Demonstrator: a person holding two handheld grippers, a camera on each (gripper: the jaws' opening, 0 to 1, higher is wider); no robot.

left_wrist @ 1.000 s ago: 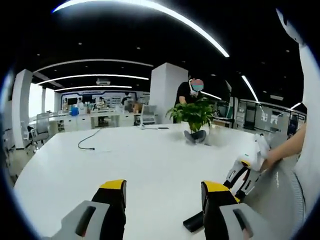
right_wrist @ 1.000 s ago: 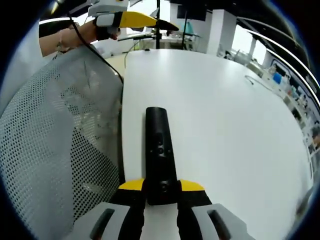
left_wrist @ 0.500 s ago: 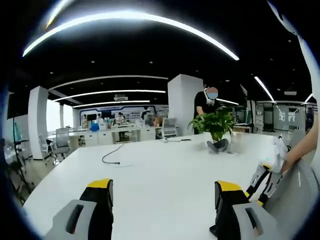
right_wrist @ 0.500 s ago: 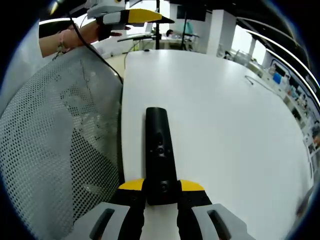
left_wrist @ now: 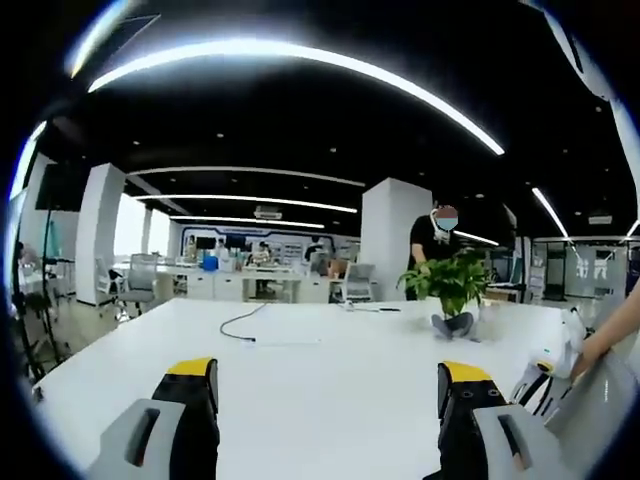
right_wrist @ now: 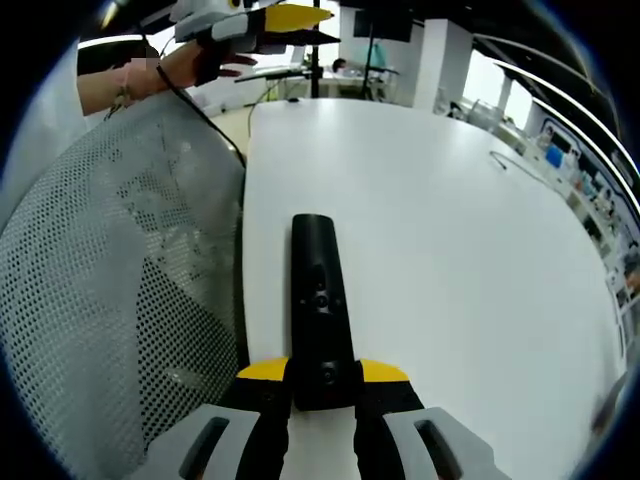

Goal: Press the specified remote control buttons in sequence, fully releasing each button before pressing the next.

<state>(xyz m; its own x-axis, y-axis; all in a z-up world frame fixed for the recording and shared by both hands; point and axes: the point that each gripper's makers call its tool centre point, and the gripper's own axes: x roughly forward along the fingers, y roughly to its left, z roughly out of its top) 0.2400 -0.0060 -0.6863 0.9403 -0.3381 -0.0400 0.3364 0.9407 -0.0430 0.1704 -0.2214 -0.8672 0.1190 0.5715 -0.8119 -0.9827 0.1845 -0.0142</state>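
Observation:
A black remote control (right_wrist: pixel 320 295) lies lengthwise on the white table (right_wrist: pixel 450 250), its near end clamped between the yellow-tipped jaws of my right gripper (right_wrist: pixel 322 372), which is shut on it. Small round buttons show on the remote's top face. My left gripper (left_wrist: pixel 327 375) hangs above the table with its jaws wide apart and nothing between them. In the right gripper view the left gripper (right_wrist: pixel 285 25) appears at the top, held in a hand. In the left gripper view the right gripper (left_wrist: pixel 537 385) sits low at the right edge.
A grey mesh chair back (right_wrist: pixel 110 280) stands along the table's left edge beside the remote. A potted plant (left_wrist: pixel 452 285) and a black cable (left_wrist: pixel 245 325) lie far across the table (left_wrist: pixel 330 350). A person (left_wrist: pixel 440 235) stands behind the plant.
The left gripper view has tilted upward, showing more ceiling and less table. In the right gripper view the left gripper has shifted slightly right. The remote stays clamped and still.

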